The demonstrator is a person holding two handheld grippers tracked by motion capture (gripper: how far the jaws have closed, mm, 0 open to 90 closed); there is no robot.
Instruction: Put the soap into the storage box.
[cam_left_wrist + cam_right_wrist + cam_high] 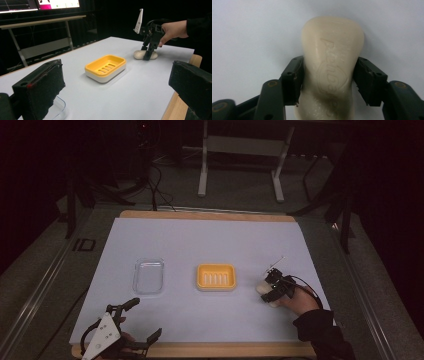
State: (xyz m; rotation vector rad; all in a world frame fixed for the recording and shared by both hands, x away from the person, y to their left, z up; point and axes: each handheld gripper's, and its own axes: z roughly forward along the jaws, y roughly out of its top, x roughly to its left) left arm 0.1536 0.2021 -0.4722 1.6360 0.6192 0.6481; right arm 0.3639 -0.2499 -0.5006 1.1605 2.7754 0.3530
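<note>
Cream soap bar (332, 65) lain flat near tabletop's right edge, clamped on both sides by right gripper (329, 80), yellow soap dish (216, 276) just left at centre, clear lid (148, 276) beyond, path unobstructed, left gripper (135, 320) held spread wide at front-left edge.
</note>
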